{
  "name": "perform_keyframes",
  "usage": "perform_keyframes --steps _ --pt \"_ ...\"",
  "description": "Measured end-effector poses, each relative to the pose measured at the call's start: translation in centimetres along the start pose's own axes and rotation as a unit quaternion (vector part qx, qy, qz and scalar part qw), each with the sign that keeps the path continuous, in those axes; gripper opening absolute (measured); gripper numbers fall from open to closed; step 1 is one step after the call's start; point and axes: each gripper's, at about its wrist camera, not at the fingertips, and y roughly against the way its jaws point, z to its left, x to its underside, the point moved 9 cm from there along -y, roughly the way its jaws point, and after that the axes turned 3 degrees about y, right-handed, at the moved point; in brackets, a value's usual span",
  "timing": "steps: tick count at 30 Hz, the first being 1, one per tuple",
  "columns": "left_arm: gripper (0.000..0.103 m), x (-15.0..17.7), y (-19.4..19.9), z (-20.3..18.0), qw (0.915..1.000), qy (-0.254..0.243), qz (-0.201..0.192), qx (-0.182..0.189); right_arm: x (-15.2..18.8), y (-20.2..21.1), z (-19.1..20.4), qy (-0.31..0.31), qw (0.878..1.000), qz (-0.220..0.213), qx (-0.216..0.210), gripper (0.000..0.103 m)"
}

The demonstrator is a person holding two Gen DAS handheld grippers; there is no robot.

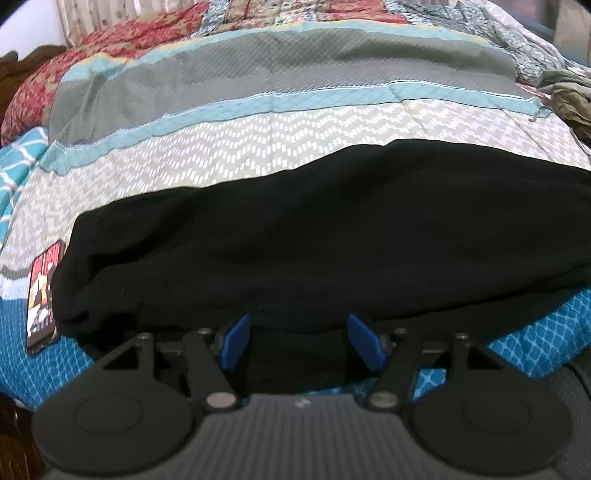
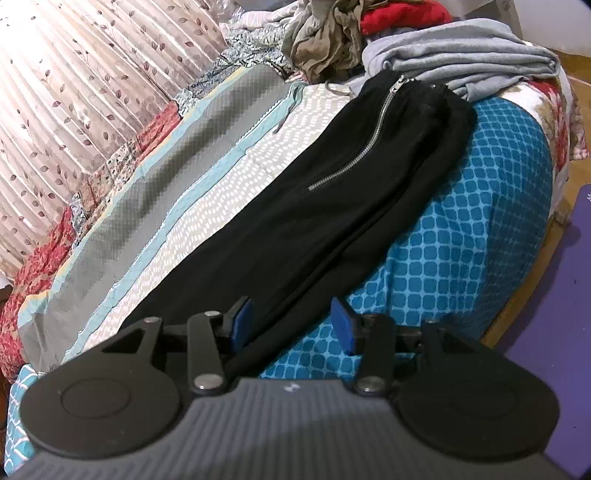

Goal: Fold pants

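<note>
Black pants (image 1: 332, 229) lie folded lengthwise across the patchwork quilt (image 1: 258, 147). In the right wrist view the pants (image 2: 332, 177) run away from me as a long strip, with a silver zipper (image 2: 362, 147) near the far end. My left gripper (image 1: 298, 325) is low over the pants' near edge, its blue pads wide apart with black cloth under the gap and neither pad pressing on it. My right gripper (image 2: 291, 310) stands open at the near end of the strip. The pants' edge runs between its pads, and nothing is pinched.
A phone (image 1: 42, 295) lies on the quilt just left of the pants. A folded grey garment (image 2: 461, 62), an olive one (image 2: 325, 40) and a red one (image 2: 402, 14) are piled beyond the pants' far end. A purple mat (image 2: 554, 295) lies on the floor beyond the bed's right edge.
</note>
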Motion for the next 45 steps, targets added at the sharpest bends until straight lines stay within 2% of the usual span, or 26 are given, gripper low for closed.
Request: perform_keyframes --steps 10,27,36,45 --pt "0.063 0.2 -0.3 1.2 0.9997 0.024 0.007 0.000 0.5 -1.0 1.2 0.011 1.000 0.014 -0.001 0.050" --pt "0.067 0.4 -0.4 2.5 0.9987 0.048 0.009 -0.011 0.9 -1.3 0.7 -0.004 1.000 0.020 0.001 0.050" --pt "0.067 0.9 -0.8 3.1 0.9977 0.063 0.028 -0.002 1.0 -1.2 0.3 -0.012 1.000 0.019 0.005 0.050" --pt "0.069 0.9 -0.7 2.8 0.9981 0.056 0.024 -0.007 1.0 -1.3 0.0 -0.020 1.000 0.020 0.008 0.050"
